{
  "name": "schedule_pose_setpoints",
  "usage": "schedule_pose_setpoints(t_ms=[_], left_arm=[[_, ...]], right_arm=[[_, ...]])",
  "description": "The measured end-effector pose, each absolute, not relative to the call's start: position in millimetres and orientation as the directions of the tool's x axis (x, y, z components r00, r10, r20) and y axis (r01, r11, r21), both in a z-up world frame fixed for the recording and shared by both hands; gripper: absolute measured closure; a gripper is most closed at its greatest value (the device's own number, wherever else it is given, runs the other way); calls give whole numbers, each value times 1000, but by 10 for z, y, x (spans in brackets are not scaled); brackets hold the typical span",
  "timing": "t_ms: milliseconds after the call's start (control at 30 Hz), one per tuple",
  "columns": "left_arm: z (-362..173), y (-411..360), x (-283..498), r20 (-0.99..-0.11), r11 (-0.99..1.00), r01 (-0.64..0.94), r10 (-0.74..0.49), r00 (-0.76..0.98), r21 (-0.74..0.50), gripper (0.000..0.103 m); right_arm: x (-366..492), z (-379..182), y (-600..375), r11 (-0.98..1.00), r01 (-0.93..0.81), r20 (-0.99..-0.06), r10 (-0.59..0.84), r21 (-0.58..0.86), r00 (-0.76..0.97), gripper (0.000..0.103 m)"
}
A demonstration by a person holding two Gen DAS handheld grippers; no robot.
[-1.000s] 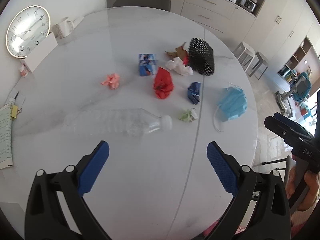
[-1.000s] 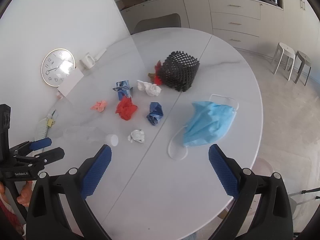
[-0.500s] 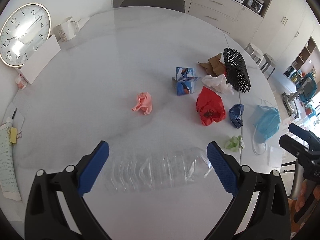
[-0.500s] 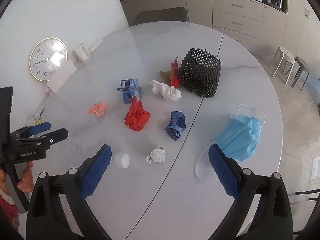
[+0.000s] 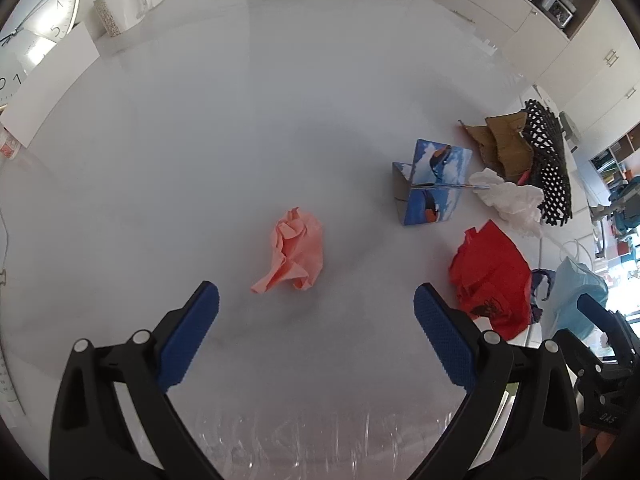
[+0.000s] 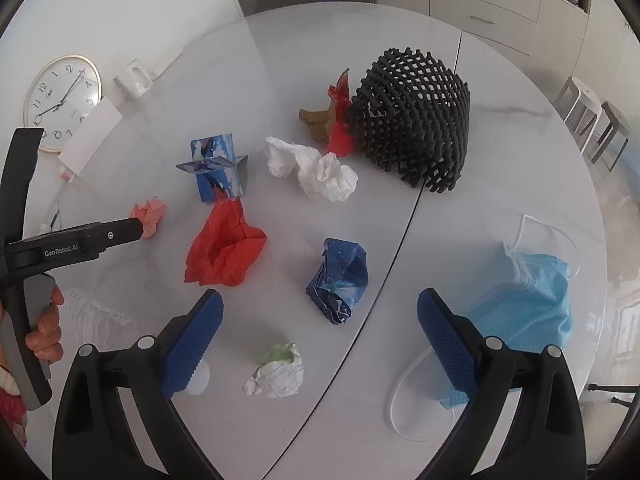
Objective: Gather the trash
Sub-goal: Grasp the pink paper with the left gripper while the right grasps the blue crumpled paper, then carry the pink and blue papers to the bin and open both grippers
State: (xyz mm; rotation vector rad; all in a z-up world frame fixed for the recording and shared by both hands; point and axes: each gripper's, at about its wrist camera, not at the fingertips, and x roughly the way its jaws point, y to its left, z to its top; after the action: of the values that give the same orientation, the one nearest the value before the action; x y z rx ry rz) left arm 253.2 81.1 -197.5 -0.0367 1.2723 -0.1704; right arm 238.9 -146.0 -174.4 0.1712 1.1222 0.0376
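My left gripper point(image 5: 316, 332) is open and empty, just short of a crumpled pink paper point(image 5: 294, 254) on the white table; it also shows from the side in the right wrist view point(image 6: 132, 230). A clear plastic bottle point(image 5: 312, 444) lies under it near the table's front. My right gripper point(image 6: 320, 340) is open and empty above a crumpled blue paper point(image 6: 340, 276) and a white-green wad point(image 6: 276, 372). A red paper point(image 6: 224, 248), a blue printed box point(image 6: 218, 170), a white tissue point(image 6: 316, 170) and a blue face mask point(image 6: 528, 296) lie around. A black mesh basket point(image 6: 416, 120) lies tipped on its side.
A round clock point(image 6: 60, 100), a white card and a white mug point(image 5: 120, 10) stand at the table's left back edge. Brown cardboard point(image 5: 500, 140) and a red scrap point(image 6: 340, 120) lie at the basket's mouth. Stools point(image 6: 592, 120) stand right of the table.
My left gripper has moved forward over the bottle to the pink paper. My right gripper has moved forward and left, toward the blue paper. Both stay open.
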Motion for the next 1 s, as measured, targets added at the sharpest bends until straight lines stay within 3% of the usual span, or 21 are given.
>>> schedule_pose_setpoints(t_ms=[200,300,367,433,533,700,800,867,1000], left_arm=[[-2188,681,2701,-967,990,110,-115,229,-91,17],[-2262,626,2720,-970,991,114,-98,224,-73,28],[-2247,586,2717,-968,990,127,-95,233,-67,37],[-2221,555,2716,-965,987,141,-107,238,-74,54],[-2208,552,2722,-964,984,147,-133,232,-100,71],[-2215,589,2663,-961,982,145,-153,232,-122,74],[-2194,604,2594,-957,981,148,-161,240,-128,75],[-2157,614,2560,-954,980,151,-164,250,-129,75],[-2029,585,2449,-946,977,159,-179,272,-139,75]], right_arm=[[2513,-1909,-1522,983,68,-900,126,170,417,6],[2548,-1957,-1562,982,71,-902,132,177,410,6],[2566,-1977,-1579,982,72,-903,132,176,409,7],[2590,-1996,-1577,982,69,-902,133,176,410,10],[2634,-2034,-1539,985,56,-906,130,166,403,14],[2683,-2100,-1443,992,27,-914,101,121,392,26],[2700,-2146,-1434,993,23,-914,101,119,393,43],[2705,-2145,-1425,995,15,-914,84,98,398,64],[2698,-2131,-1485,994,20,-912,95,112,400,67]])
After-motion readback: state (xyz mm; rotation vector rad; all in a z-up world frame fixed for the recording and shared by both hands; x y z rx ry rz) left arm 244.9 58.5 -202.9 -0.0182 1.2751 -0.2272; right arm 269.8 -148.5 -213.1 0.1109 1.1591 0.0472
